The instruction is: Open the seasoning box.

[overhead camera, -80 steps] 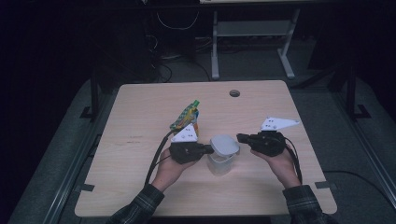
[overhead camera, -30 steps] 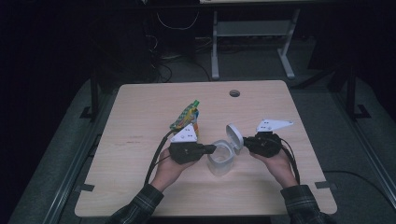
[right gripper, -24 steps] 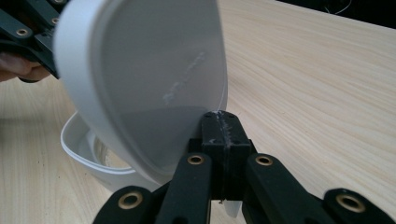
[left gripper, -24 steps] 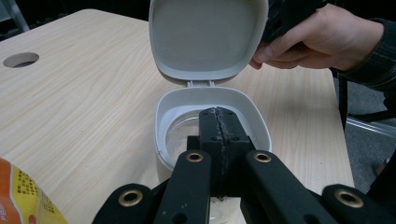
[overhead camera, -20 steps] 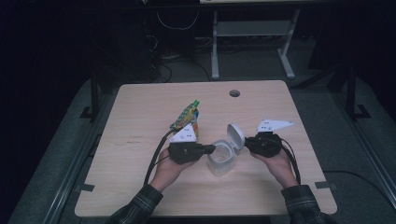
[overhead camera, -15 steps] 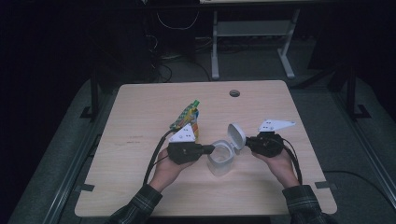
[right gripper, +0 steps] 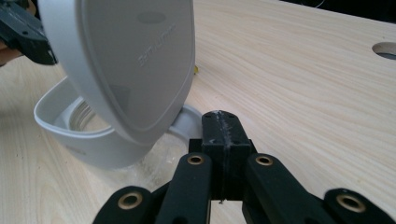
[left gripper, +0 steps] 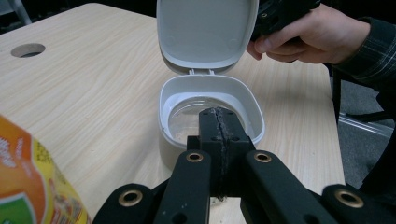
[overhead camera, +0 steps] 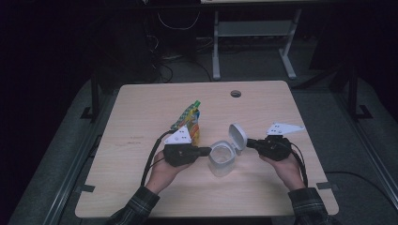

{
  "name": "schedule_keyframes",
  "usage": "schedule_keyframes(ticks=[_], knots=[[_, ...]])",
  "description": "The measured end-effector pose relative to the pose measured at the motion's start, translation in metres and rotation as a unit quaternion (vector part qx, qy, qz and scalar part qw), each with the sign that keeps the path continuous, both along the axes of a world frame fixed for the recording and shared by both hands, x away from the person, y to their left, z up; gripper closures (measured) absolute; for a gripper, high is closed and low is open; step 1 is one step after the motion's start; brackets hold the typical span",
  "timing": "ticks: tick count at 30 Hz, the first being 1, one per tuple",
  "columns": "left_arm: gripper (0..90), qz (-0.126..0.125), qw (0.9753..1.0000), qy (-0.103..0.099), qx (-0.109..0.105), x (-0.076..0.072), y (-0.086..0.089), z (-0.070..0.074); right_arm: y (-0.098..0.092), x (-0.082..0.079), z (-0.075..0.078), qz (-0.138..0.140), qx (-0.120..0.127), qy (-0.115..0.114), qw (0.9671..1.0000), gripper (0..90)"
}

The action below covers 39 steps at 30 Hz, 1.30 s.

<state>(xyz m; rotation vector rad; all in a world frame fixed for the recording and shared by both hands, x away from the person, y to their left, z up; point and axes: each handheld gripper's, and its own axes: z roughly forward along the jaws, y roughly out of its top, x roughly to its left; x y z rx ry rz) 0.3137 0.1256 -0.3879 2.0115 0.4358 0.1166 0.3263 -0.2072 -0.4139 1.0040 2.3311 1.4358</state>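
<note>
- Now we see a small white tub (overhead camera: 221,158) standing on the wooden table (overhead camera: 263,112), a little near of the middle, between our two hands.
- Its hinged lid (overhead camera: 237,136) stands open, tipped up on the tub's far right side.
- Our left gripper (overhead camera: 206,151) comes in from the left, and its jaws are pressed flat together with nothing between them; in the left gripper view the closed tips (left gripper: 221,122) sit at the tub's (left gripper: 210,112) near rim, over the opening.
- Our right gripper (overhead camera: 248,143) comes in from the right, its jaws likewise clenched on nothing. In the right gripper view its tips (right gripper: 221,125) lie just beside the hinge, below the raised lid (right gripper: 126,60); we cannot tell whether they touch it.
- A bright snack pouch (overhead camera: 189,121) lies on the table just to the far left of the tub, beside our left hand (overhead camera: 165,171).
- A round hole (overhead camera: 235,93) is cut in the table near its far edge, well apart from the tub.
</note>
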Motion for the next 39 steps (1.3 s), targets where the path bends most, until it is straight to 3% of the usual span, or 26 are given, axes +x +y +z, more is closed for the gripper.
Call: schedule_keyframes(ticks=[12, 13, 21, 27, 39], knots=[[90.0, 0.015, 0.9998, 0.012, 0.007, -0.010, 0.023, -0.003, -0.015, -0.015, -0.005, -0.008, -0.005, 0.003, 1.0000, 89.8], [90.0, 0.018, 0.9997, 0.011, 0.008, -0.012, 0.027, -0.004, -0.017, -0.020, -0.005, -0.012, -0.003, -0.004, 0.9999, 89.8], [89.9, 0.036, 0.9992, 0.014, 0.010, -0.019, 0.047, -0.006, -0.018, -0.034, -0.010, -0.004, -0.007, -0.002, 1.0000, 89.8], [87.7, 0.054, 0.9983, 0.014, 0.015, -0.021, 0.060, -0.008, -0.021, -0.035, -0.012, -0.006, -0.004, 0.004, 1.0000, 89.3], [73.4, 0.091, 0.9957, 0.011, 0.013, -0.014, 0.085, -0.002, -0.020, -0.035, -0.015, -0.005, -0.003, 0.006, 1.0000, 87.9]])
